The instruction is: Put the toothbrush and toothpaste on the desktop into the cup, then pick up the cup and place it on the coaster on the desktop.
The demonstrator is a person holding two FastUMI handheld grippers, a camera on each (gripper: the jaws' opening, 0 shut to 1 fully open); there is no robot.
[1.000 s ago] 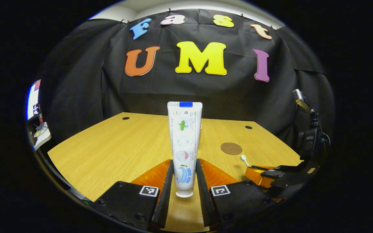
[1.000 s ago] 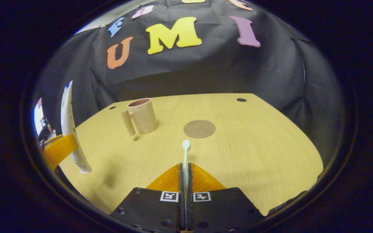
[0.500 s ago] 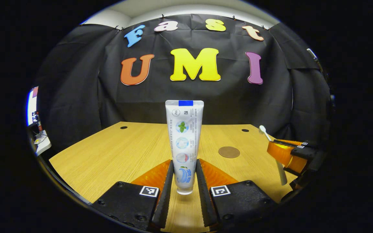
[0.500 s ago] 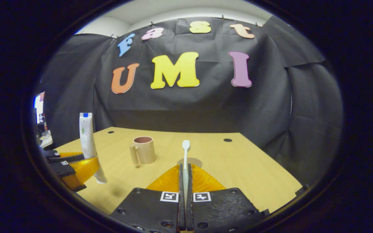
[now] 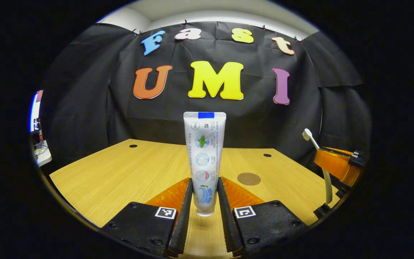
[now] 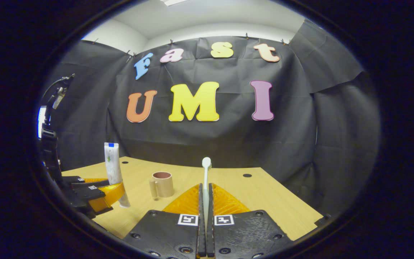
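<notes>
In the left gripper view my left gripper (image 5: 205, 201) is shut on a white toothpaste tube (image 5: 204, 151), held upright with its cap down, above the wooden desktop (image 5: 128, 172). My right gripper (image 6: 205, 194) is shut on a white toothbrush (image 6: 206, 172), head up. A beige cup (image 6: 162, 183) with a handle stands on the desktop left of it. The brown round coaster (image 5: 248, 178) lies right of the tube. The right gripper (image 5: 336, 167) with the toothbrush (image 5: 316, 151) appears at the far right of the left gripper view. The left gripper (image 6: 99, 192) with the tube (image 6: 115, 172) appears at the left of the right gripper view.
The desktop has small round cable holes (image 5: 133, 146) near its back edge. A side surface with small items (image 5: 41, 154) stands beyond the desktop's left edge.
Both grippers have risen and tilted up from the desktop. The right gripper lifted the toothbrush well above the surface; the coaster dropped out of the right gripper view. The tube stays held.
</notes>
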